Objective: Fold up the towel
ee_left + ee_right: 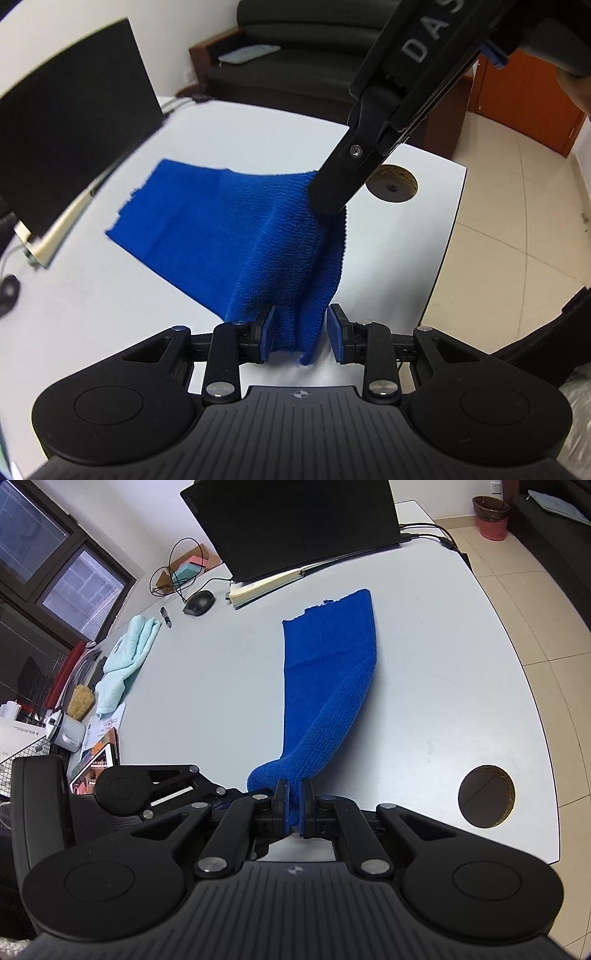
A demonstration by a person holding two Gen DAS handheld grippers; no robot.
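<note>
A blue towel (229, 221) lies on the white table (110, 295), its near end lifted. My right gripper (294, 805) is shut on one lifted corner of the blue towel (328, 672); it shows from the side in the left wrist view (328, 199), pinching the cloth. My left gripper (301, 334) is open, its blue pads apart, with the other hanging towel corner between them, touching the left pad. The far end of the towel rests flat on the table.
A black laptop (295, 524) on an open notebook (266, 583) stands at the table's far side. A mouse (199, 602), pen, cables and a light green towel (125, 657) lie at the left. A round cable hole (485, 795) is near the right edge.
</note>
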